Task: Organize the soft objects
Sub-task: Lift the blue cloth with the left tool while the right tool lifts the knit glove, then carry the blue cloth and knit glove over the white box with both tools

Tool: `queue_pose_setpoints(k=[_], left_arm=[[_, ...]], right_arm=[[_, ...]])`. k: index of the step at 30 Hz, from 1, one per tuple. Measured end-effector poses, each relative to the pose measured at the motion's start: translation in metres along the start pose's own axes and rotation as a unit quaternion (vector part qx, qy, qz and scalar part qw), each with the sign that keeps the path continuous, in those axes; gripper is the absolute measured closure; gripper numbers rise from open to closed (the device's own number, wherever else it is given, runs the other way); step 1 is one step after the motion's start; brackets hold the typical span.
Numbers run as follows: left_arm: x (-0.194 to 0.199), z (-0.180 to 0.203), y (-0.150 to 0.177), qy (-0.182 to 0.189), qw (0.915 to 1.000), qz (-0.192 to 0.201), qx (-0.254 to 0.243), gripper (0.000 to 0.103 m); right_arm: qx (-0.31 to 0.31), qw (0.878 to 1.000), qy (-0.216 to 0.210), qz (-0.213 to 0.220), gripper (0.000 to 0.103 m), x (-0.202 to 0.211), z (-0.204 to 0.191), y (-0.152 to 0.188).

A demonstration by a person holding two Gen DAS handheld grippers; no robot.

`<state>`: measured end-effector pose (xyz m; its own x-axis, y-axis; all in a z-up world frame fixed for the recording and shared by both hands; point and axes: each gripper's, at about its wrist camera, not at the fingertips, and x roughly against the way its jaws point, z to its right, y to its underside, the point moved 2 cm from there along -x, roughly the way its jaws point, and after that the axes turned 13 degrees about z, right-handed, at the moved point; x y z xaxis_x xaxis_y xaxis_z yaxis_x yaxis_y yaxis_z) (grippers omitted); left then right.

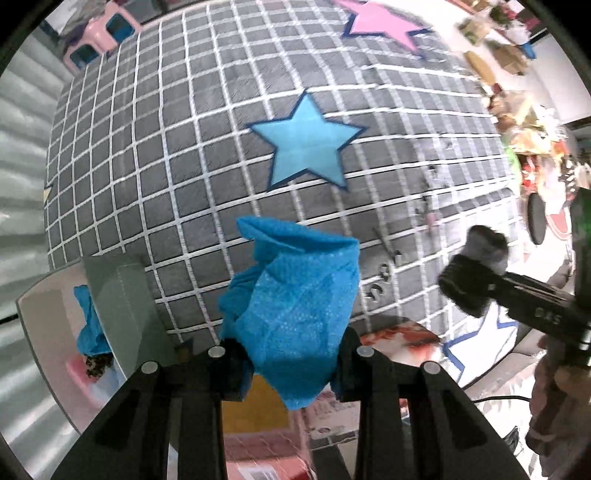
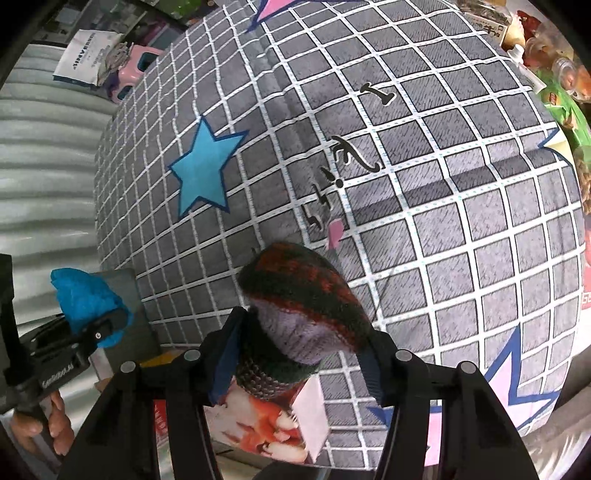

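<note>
Close in, our left gripper (image 1: 291,365) is clamped on a crumpled blue cloth (image 1: 295,306), a thin dimpled fabric bunched into folds and standing up between the black fingers (image 1: 231,369), with one corner hanging below them. Our right gripper (image 2: 299,358) is squeezed onto a rolled knitted sock (image 2: 306,314): ribbed wool, rounded like a bulb, banded in dark green, rusty red and pale lilac. From the right wrist view we catch the left gripper off to the side with that blue cloth puffing out of its tips.

Just below the fingers we see glossy printed packaging (image 2: 266,435) in red and white. To the left sits a grey box (image 1: 122,306) with flat smooth walls, and another scrap of blue fabric (image 1: 88,325) lies inside beside something pink.

Beyond, the grey mat (image 1: 184,166) spreads out, a soft brushed surface crossed by a white grid, with a flat blue star (image 1: 306,144) outlined in navy and a pink star (image 1: 384,22) further off. At the far edge we spot a pink plastic stool (image 1: 99,33) and blurred clutter (image 1: 524,110) on the right.
</note>
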<state>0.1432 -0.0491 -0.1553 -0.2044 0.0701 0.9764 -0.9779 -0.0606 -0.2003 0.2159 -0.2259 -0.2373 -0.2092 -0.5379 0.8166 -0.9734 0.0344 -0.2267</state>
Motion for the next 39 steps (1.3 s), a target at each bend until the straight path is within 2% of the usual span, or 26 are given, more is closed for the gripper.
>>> queue_pose_setpoints(k=[7,15,20,30,39], left_arm=[[0.032,0.026,0.017,0.032,0.9988,0.036,-0.007,0.069],[0.067,0.021,0.056,0.058,0.9961,0.066,-0.006,0.069],[0.083,0.016,0.078,0.062,0.9948,0.081,-0.006,0.069],[0.118,-0.03,0.126,0.053,0.9905,0.119,0.044,0.069],[0.13,-0.092,0.171,0.017,0.9844,0.133,0.114,0.069]], right_arm=[[-0.001,1.0,-0.007,0.016,0.045,0.022,-0.014,0.022],[0.008,1.0,-0.015,0.024,0.045,0.048,-0.036,0.06],[0.022,0.999,-0.016,0.025,0.045,0.061,-0.052,0.086],[0.063,0.997,-0.029,0.02,0.045,0.078,-0.098,0.134],[0.126,0.991,-0.043,0.018,0.045,0.085,-0.157,0.162]])
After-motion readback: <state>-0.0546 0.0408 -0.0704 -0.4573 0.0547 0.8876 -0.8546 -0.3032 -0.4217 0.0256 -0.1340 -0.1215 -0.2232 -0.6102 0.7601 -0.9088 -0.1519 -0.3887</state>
